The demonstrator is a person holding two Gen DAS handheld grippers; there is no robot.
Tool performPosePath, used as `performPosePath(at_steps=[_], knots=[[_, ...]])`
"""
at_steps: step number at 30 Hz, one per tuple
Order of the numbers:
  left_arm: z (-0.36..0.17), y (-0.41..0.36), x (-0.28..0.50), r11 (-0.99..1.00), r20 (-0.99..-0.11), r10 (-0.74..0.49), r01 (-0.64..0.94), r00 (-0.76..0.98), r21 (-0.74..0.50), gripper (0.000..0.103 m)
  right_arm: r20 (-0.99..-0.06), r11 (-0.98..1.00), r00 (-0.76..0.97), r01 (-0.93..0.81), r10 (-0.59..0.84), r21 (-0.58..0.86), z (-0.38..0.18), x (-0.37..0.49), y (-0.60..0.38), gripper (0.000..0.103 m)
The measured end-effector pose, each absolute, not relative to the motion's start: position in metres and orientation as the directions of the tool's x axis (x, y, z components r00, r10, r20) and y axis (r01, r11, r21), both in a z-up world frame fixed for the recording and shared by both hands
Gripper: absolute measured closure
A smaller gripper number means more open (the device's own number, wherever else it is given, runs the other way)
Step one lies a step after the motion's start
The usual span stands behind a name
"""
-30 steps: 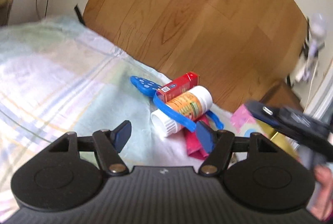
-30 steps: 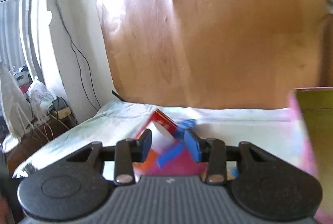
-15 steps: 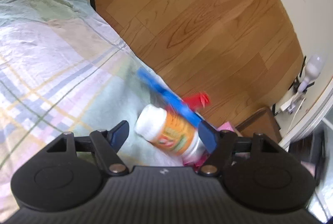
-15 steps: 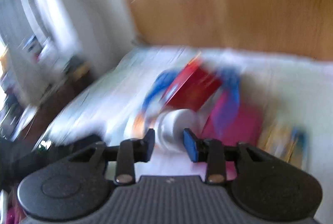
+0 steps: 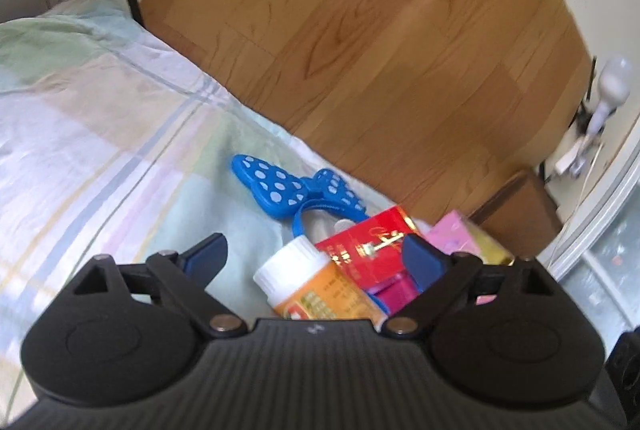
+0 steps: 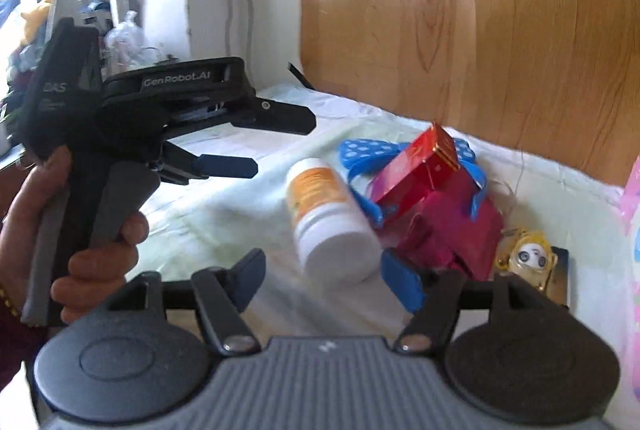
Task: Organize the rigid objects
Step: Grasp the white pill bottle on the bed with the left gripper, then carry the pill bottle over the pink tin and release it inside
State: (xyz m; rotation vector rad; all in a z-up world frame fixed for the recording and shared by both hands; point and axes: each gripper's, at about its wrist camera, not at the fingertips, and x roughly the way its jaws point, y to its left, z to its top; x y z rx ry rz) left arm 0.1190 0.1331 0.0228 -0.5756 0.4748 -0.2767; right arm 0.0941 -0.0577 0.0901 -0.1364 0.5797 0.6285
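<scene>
White-capped, with an orange label, the pill bottle [image 6: 328,218] lies on its side on the pale checked bedsheet [image 5: 100,134]. In the right wrist view its long axis runs from the far left toward the camera, with the flat white end facing the right gripper [image 6: 326,280]. The right gripper's jaws stand wide open, one on each side of that end; contact with the bottle cannot be confirmed because the frame is blurred. The left gripper [image 5: 316,258] is also wide open and holds nothing; in its own view the bottle [image 5: 316,286] lies between and below its fingers, ribbed cap pointing away. A red box [image 6: 420,166] leans tilted against the bottle's side, resting on a magenta box [image 6: 452,226]. A blue polka-dot bow headband [image 5: 296,190] lies just behind the pile, its band curving around the boxes. A small yellow figure keychain [image 6: 528,258] lies just beside the magenta box.
</scene>
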Motion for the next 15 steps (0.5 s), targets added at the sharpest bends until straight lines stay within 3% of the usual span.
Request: performPosePath(at_steps=[3,6,10,15], knots=[[0.015,0.130,0.133,0.802,-0.379,-0.403,0.121,0.833,-0.586,0.010,-0.577,0.821,0.634,-0.559,0.515,0.118,0.082,0.120,-0.051,0.036],[0.005,0.123,0.138,0.802,-0.423,-0.431,0.123,0.797,-0.585,0.036,-0.593,0.816,0.609,-0.557,0.526,0.151,0.071,0.131,-0.044,0.044],[0.006,0.118,0.118,0.787,-0.415,-0.451,0.132,0.791,-0.603,0.038,-0.580,0.791,0.589,-0.589,0.562,0.168,0.073,0.119,-0.049,0.050],[0.014,0.095,0.067,0.752,-0.357,-0.484,0.172,0.799,-0.636,0.042,-0.529,0.790,0.639,-0.605,0.558,0.103,0.081,0.057,-0.070,0.050]])
